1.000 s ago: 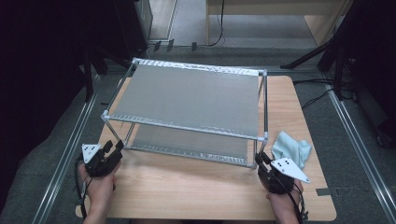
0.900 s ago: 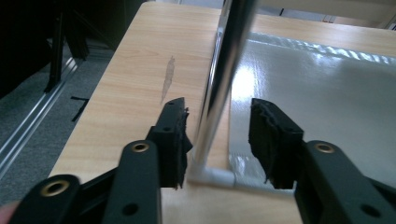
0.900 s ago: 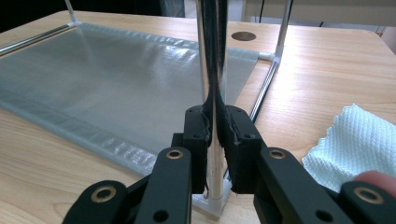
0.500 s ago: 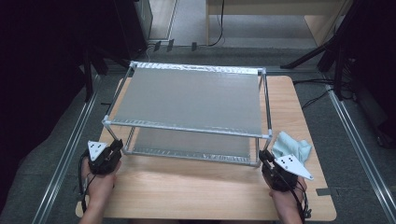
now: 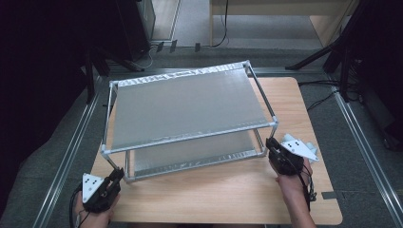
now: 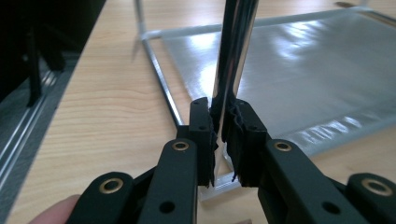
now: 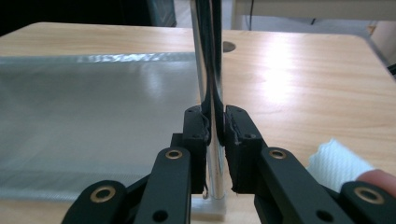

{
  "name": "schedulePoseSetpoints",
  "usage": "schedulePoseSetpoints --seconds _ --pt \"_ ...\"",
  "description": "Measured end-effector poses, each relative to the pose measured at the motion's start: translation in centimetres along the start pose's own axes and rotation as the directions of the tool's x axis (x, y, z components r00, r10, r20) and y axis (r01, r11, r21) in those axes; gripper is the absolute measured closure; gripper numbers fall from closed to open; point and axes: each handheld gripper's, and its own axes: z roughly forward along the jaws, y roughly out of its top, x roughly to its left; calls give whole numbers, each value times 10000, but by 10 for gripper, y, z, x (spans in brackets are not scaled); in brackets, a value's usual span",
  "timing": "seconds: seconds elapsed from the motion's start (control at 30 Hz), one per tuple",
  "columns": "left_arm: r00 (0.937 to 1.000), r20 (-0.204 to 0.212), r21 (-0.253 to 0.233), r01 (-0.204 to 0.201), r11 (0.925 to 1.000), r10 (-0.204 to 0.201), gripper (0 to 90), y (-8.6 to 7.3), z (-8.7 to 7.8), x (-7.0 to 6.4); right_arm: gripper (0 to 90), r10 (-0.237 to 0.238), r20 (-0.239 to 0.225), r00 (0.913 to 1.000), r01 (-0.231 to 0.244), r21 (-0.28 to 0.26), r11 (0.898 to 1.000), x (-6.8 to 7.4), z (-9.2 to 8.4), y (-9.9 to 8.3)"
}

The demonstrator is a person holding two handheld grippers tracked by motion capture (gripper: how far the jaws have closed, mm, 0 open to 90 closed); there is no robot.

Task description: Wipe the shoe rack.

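A two-tier rack [image 5: 190, 107] of thin metal rods with grey mesh shelves stands askew on the wooden table [image 5: 228, 194]. My left gripper [image 5: 118, 174] is shut on the rack's front-left leg [image 6: 232, 56], low down by its foot. In the left gripper view the pads of the left gripper [image 6: 223, 126] press the shiny rod from both sides. My right gripper [image 5: 272, 144] is shut on the front-right leg [image 7: 208, 56], and in the right gripper view that rod stands squeezed between the pads of the right gripper [image 7: 215, 123]. The lower shelf [image 7: 93, 107] lies just behind.
A white cloth [image 7: 338, 165] lies on the table beside my right hand. The left gripper is close to the table's near left corner. Metal rails [image 5: 66, 156] run along the floor on both sides, with dark stands and cables beyond the far edge.
The rack has swung round on the table: its left front corner came toward the person, its right front corner went away. Both grippers moved with their legs.
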Motion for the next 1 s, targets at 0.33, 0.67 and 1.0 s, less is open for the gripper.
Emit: schedulePoseSetpoints --seconds 0.33,0.67,1.0 --pt "9960 860 -289 -225 9993 249 710 -7 -13 -14 802 135 329 9994 -140 143 9998 -18 14 6" --pt "9818 1493 -515 -1107 9925 1173 716 -13 -24 -31 804 221 666 9975 -220 -21 9998 -27 13 5" --pt "9706 1984 -745 -1235 9895 1361 808 -15 -14 -35 808 166 840 9963 -157 -113 9998 -36 4 0"
